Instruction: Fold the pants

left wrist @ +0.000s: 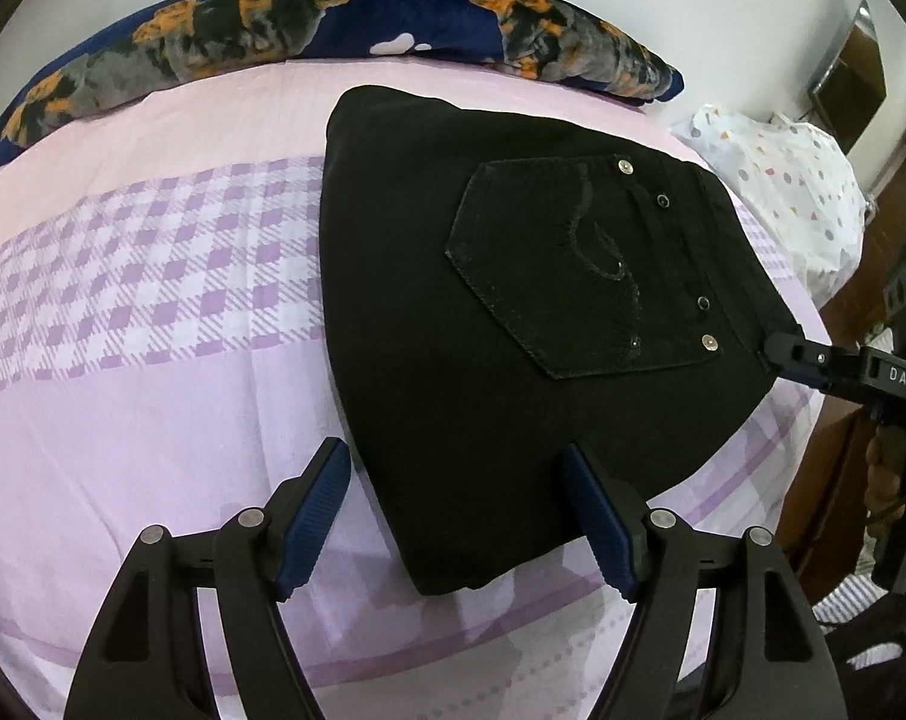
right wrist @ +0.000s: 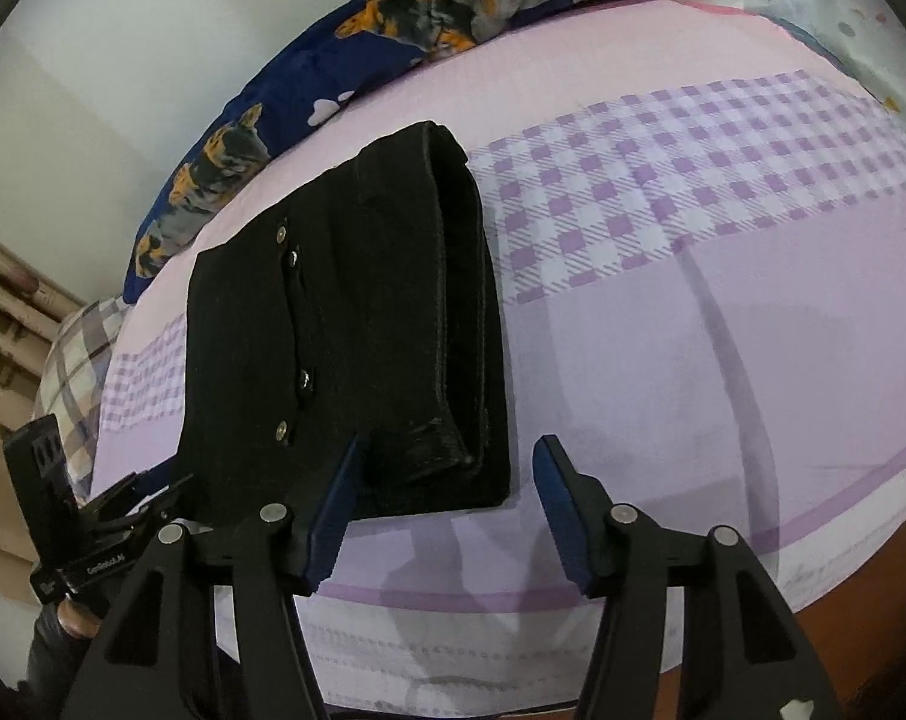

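Black pants point(left wrist: 453, 312) lie folded into a compact stack on the bed, with a back pocket point(left wrist: 573, 270) and rivets facing up. My left gripper point(left wrist: 453, 450) is open, its blue pads point(left wrist: 309, 528) either side of the stack's near corner without pressing on it. In the right wrist view the pants point(right wrist: 333, 330) show their layered folded edge. My right gripper point(right wrist: 451, 444) is open and straddles the near corner of that edge, pads apart from the cloth. The right gripper's tip point(left wrist: 795, 354) shows at the waistband side. The left gripper point(right wrist: 135, 492) sits at the stack's left.
The bed has a lilac sheet point(left wrist: 153, 390) with a checked band. A navy blanket with dog prints point(left wrist: 273, 36) runs along the far edge by the wall. A white dotted bundle point(left wrist: 783, 192) lies at the right, with wooden furniture point(left wrist: 837, 480) beyond the bed's edge.
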Action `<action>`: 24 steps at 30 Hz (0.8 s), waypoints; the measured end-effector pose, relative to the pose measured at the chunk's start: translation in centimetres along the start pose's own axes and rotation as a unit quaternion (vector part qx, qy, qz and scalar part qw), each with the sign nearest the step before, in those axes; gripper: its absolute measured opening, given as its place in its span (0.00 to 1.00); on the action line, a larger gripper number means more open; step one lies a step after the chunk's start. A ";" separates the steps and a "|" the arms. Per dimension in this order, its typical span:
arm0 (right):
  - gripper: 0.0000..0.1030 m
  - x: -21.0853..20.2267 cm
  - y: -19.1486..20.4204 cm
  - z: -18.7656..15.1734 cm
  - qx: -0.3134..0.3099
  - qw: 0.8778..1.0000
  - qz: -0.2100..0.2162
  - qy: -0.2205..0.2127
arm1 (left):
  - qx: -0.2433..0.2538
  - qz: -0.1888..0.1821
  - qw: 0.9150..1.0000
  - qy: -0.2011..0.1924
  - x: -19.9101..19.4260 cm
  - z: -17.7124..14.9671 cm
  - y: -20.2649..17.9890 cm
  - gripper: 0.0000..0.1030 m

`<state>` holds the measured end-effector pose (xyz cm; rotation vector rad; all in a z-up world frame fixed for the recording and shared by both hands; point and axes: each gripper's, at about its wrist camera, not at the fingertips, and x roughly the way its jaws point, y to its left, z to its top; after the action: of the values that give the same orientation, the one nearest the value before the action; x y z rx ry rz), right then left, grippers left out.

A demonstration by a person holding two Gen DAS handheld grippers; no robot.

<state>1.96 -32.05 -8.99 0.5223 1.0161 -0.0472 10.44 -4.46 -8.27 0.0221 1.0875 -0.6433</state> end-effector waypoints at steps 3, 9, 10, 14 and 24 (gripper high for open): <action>0.52 0.0 0.1 0.2 -0.004 1.000 0.001 0.002 | -0.001 -0.002 1.000 -0.002 0.0 0.0 0.0 0.72; 0.54 0.1 -1.3 2.1 0.024 0.996 0.080 0.029 | -0.052 -0.045 0.998 0.007 -0.7 0.6 1.7 0.72; 0.54 0.2 -1.7 2.8 0.023 0.994 0.097 0.035 | -0.061 -0.053 0.997 0.008 -0.7 0.7 2.0 0.72; 0.55 1.3 -3.5 4.7 0.038 0.986 0.151 0.059 | -0.102 -0.091 0.991 0.013 -0.6 1.5 3.9 0.72; 0.53 4.5 -5.3 6.5 0.058 0.969 0.206 0.121 | -0.150 -0.163 0.975 0.031 0.7 3.9 5.7 0.72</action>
<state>8.11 -38.67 -12.05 0.8519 1.1278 0.3354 16.70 -1.38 -8.64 -0.4075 1.2513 -0.7674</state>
